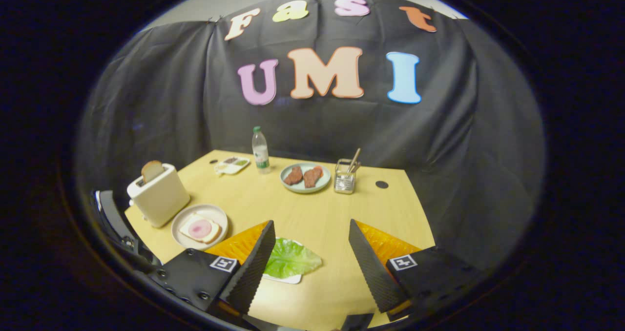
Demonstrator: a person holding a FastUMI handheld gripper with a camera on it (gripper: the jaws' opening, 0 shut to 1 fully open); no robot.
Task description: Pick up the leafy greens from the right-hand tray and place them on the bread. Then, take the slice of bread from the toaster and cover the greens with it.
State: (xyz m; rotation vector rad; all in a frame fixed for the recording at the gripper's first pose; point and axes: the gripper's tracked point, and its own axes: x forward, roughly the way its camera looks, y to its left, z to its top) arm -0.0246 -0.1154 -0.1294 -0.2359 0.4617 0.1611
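Note:
A green lettuce leaf [291, 258] lies on a small white tray [288, 278] between my fingers, close against the left fingertip [261, 253]. My gripper [312, 250] hangs open above the table with nothing held. To the left, beyond the left finger, a slice of bread topped with a pink round of ham [200, 228] rests on a cream plate [183, 218]. Behind that plate stands a white toaster [158, 194] with a bread slice [152, 171] sticking up out of its slot.
Farther back on the wooden table [317, 214] are a pale blue plate with two pieces of meat [305, 177], a clear cup of utensils [345, 178], a water bottle [260, 150] and a small compartment tray [232, 164]. The black cloth wall closes the back.

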